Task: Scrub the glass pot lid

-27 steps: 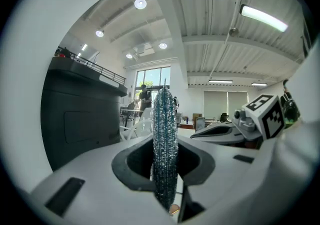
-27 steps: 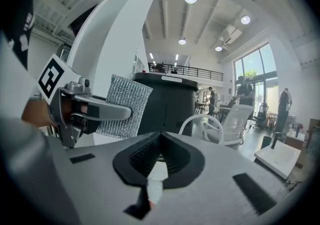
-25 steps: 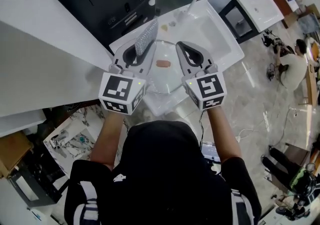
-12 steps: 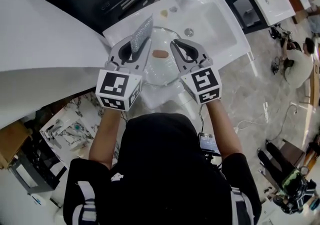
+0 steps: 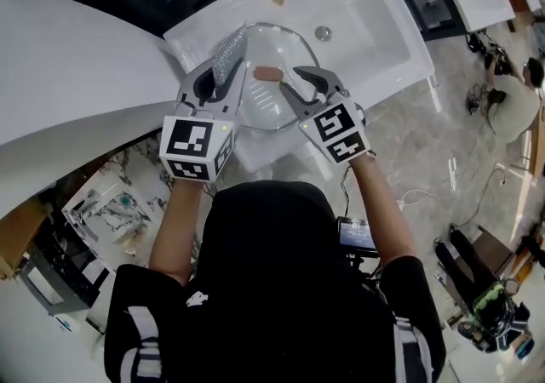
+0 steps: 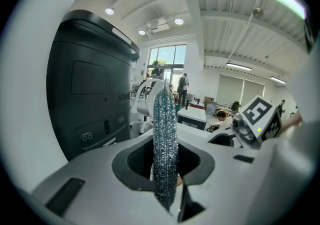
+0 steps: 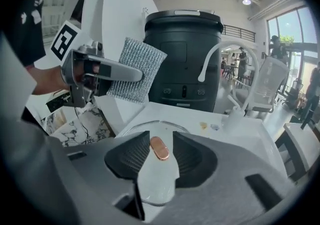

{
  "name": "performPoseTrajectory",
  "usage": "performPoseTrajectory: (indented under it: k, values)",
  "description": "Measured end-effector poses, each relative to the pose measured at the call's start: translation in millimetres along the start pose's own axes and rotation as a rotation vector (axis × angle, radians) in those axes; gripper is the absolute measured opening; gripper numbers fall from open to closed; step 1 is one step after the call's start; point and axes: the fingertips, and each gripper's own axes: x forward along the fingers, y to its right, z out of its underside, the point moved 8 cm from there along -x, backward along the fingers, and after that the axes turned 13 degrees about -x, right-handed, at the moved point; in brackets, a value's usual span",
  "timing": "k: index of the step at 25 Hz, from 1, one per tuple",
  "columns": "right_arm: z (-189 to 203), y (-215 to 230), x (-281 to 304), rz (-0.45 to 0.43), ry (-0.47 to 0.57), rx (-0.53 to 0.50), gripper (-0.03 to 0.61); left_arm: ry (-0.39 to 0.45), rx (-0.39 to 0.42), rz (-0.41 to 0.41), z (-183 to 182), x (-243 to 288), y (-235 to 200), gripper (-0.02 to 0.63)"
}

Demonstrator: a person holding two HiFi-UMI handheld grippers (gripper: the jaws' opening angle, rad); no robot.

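Surface: white sink [image 5: 375, 24] with a tap [image 7: 227, 59] at its back and a black bin [image 7: 182, 54] behind it; pale stone floor [image 5: 443, 117].
Room: open workshop, people far off.
Lid [image 5: 255, 109]: over the sink's left end, dome and knob [image 5: 266, 73] up; the oblong knob runs across the head view.
Right gripper [image 5: 303, 83]: jaws have just been opening and stand apart; the lid's near rim is in the gap, pads not pressing.
Left gripper [image 5: 220, 79]: clamped on the pad [image 5: 226, 54], which stands on edge, long axis along the jaws.
Hidden: both grippers cover the lid's near rim in the head view; the tap is cut off there; what the lid rests on is unclear.
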Motion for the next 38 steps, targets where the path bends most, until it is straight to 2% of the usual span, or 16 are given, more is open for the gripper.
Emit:
performPoseTrajectory:
  k: [6,10,15,23,32,38]
  values:
    - [29.9,-12.1,18.5,-0.075,-0.135,-0.078,0.213,-0.052,0.026,-0.031,25.2,1.8,-6.3,0.072]
    - [47.2,-20.3,30.9,-0.126,-0.192,-0.089,0.264,-0.059,0.101,-0.072,40.5,0.0,-11.4,0.072]
    - [65.1,-28.5,47.1,-0.184,-0.23,-0.072,0.306,-0.099,0.117,-0.087,55.8,-0.4,-14.3,0.072]
    - [80.7,-33.1,69.7,-0.221,-0.265,-0.061,0.319,-0.183,0.15,-0.118,82.6,-0.1,-23.2,0.072]
    - [94.5,-38.3,82.2,-0.254,-0.304,-0.057,0.319,-0.217,0.204,-0.131,97.6,0.6,-34.2,0.072]
    - [96.4,-37.5,84.5,-0.256,-0.3,-0.054,0.322,-0.309,0.25,-0.133,111.2,8.1,-43.1,0.072]
